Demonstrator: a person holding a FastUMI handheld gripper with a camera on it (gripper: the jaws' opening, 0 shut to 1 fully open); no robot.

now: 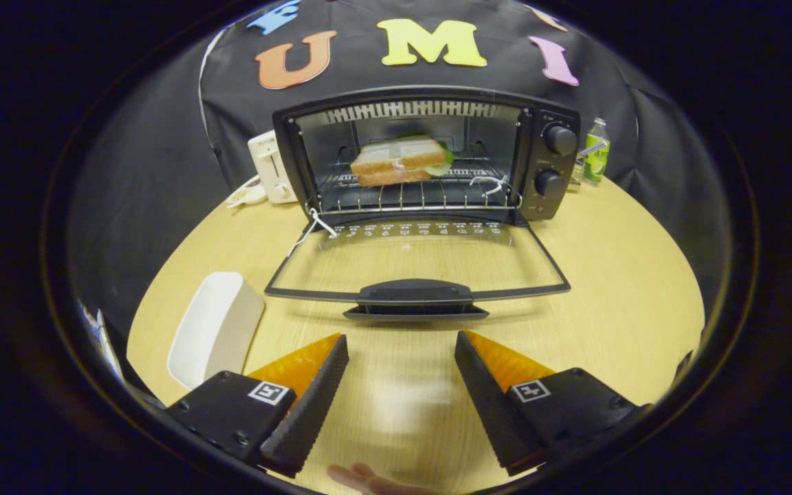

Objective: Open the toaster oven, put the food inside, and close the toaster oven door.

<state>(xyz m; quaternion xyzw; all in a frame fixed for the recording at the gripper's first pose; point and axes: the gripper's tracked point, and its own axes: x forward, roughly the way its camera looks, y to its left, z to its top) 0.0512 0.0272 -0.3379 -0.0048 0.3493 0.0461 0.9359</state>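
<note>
Food's in, door's still down, so by my read I'm on the last step: closing. Sandwich [401, 159] sits on the rack [415, 194] inside the oven [430, 155], toward the back, a bit of green showing at its right end. Door [415, 258] lies flat on the table [616, 275], hinged at the oven's base, handle [415, 292] on the edge nearest me. My gripper [401, 350] is spread wide with nothing between the fingers, hovering over bare table just short of the handle and roughly centred on it. Next move, as I see it: get under or behind the handle and swing the door up on its hinge until it seats against the oven front. A push from below looks simpler than a pinch, but the handle sits close to the table, so getting a finger under it may be tight. White tray [214, 330] sits left of the fingers, beside the door's left corner; looks empty, so I take it as where the food came from. Beyond that: a white toaster [272, 168] left of the oven, a bottle [595, 151] right of it by the knobs [555, 161]. A bit of a hand [368, 479] shows under the gripper.
</note>
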